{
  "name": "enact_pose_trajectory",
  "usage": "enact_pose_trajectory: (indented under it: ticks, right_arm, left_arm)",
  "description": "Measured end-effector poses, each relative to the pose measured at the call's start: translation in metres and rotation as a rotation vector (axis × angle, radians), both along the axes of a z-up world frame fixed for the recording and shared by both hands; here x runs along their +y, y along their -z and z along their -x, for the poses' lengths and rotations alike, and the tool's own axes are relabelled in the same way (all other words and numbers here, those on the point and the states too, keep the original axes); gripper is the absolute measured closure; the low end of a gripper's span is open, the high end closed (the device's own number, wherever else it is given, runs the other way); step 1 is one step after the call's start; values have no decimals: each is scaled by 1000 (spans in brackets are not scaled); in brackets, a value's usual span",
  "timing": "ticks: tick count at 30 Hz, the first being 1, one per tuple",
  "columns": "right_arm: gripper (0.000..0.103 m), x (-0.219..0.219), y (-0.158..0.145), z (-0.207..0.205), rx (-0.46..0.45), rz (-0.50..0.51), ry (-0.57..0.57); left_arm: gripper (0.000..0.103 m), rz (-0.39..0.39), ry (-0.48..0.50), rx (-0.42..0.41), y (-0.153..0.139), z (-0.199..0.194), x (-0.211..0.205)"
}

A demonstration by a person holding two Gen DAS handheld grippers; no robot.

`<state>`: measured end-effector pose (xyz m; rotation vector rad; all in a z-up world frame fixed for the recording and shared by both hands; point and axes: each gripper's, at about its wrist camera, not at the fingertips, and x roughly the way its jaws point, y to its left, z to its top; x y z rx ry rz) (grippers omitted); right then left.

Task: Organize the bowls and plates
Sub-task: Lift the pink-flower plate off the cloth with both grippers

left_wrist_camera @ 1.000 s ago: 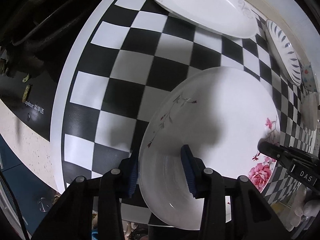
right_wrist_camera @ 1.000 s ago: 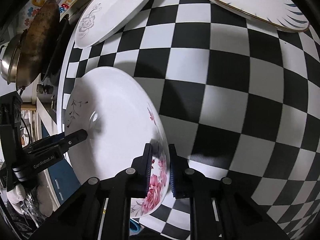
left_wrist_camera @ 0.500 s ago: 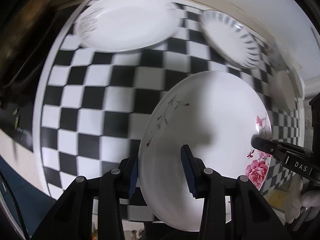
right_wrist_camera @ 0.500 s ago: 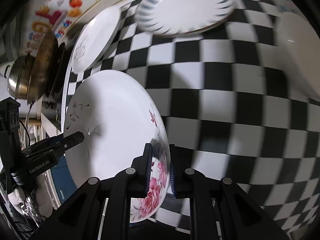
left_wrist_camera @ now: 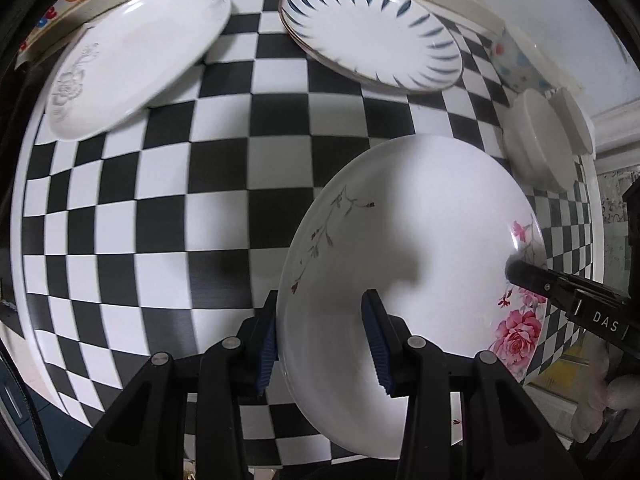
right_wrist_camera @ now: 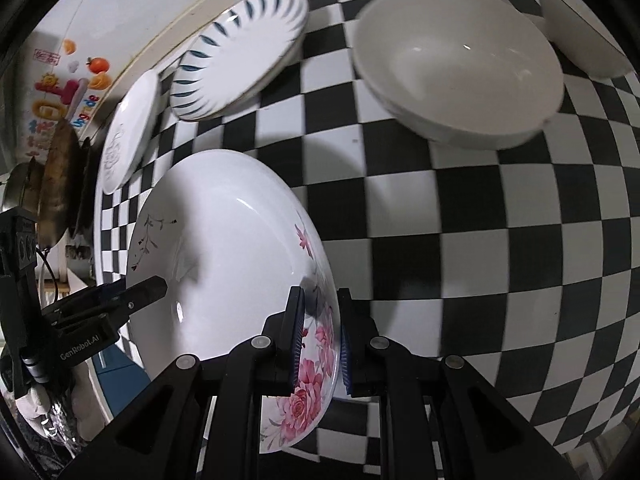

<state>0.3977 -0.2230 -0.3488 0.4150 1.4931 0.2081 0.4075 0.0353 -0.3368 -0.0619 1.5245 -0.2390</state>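
A white deep plate with pink roses [left_wrist_camera: 412, 240] [right_wrist_camera: 224, 248] hangs tilted above the black-and-white checkered table [left_wrist_camera: 160, 200], held from both sides. My left gripper [left_wrist_camera: 320, 312] is shut on its plain rim, one blue pad inside and one under it. On the rose-painted rim opposite, my right gripper [right_wrist_camera: 320, 300] is shut. Each gripper shows in the other's view: the right one [left_wrist_camera: 516, 270] at the rose side, the left one [right_wrist_camera: 156, 284] over the branch side. Nothing lies on the plate.
On the table stand a blue-striped plate [left_wrist_camera: 372, 32] [right_wrist_camera: 240, 52], a white plate with a grey flower [left_wrist_camera: 136, 56] [right_wrist_camera: 128, 136], two white bowls [right_wrist_camera: 460, 64] [right_wrist_camera: 580, 20] and a blue-dotted cup [left_wrist_camera: 512, 60]. A pan [right_wrist_camera: 56, 184] sits beyond the left edge.
Both grippers have carried the rose plate sideways across the table and rolled a little. The striped plate and the white bowls have come into view; the flower plate has slid off to the left.
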Motion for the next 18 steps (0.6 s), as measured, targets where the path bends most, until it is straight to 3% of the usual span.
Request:
enact_pose_trajectory:
  ticks: [18]
  right_arm:
    - [85, -5, 14, 1, 28, 23, -4]
  left_arm:
    - [66, -40, 3, 31, 19, -4, -14]
